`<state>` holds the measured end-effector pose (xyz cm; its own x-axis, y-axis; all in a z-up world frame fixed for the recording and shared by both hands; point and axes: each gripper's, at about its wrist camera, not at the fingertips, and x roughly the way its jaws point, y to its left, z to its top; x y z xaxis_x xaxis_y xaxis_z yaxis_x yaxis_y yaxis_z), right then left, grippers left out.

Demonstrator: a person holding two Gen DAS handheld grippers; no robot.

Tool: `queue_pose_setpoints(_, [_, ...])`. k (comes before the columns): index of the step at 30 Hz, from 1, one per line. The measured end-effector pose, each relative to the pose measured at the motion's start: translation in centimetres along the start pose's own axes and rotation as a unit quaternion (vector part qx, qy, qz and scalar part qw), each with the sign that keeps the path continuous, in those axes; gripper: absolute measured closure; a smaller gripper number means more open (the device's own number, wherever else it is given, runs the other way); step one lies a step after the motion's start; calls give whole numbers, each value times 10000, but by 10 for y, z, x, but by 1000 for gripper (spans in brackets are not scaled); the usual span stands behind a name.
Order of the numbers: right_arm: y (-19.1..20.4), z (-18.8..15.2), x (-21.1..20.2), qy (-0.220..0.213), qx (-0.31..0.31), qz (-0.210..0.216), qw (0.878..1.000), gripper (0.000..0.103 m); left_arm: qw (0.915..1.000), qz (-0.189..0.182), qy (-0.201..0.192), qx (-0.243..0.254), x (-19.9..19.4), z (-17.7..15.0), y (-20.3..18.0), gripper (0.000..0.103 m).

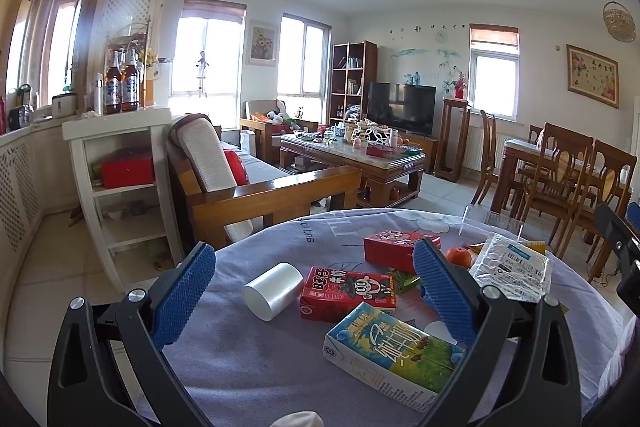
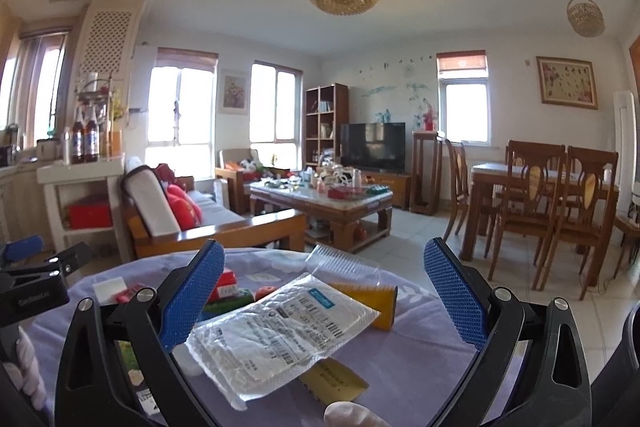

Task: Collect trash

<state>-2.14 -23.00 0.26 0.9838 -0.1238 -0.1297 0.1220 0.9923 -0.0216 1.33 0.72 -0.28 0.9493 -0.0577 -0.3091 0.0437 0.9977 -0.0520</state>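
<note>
Between our right gripper's (image 2: 324, 291) wide-apart fingers lies the plastic mailer bag (image 2: 276, 335) on the purple tablecloth (image 2: 420, 359), left gripper (image 1: 314, 291) likewise spread over the red milk carton (image 1: 347, 291) (nothing held), so we should descend squarely before pinching.

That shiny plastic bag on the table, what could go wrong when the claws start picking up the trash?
1. The bag lies flat and slick across a yellow card; the open right claw might slip off it or drag the card along.
2. The white cup lies on its side, so a nudge from the open left claw could roll it off the table.
3. The orange sits among the cartons and could be grabbed as trash.
</note>
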Motion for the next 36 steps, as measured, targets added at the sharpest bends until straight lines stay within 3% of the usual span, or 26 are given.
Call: queue_pose_setpoints(36, [-2,-4,8,136,136,8,9998,5,10000,-32,53,47,3,-6,-7,5])
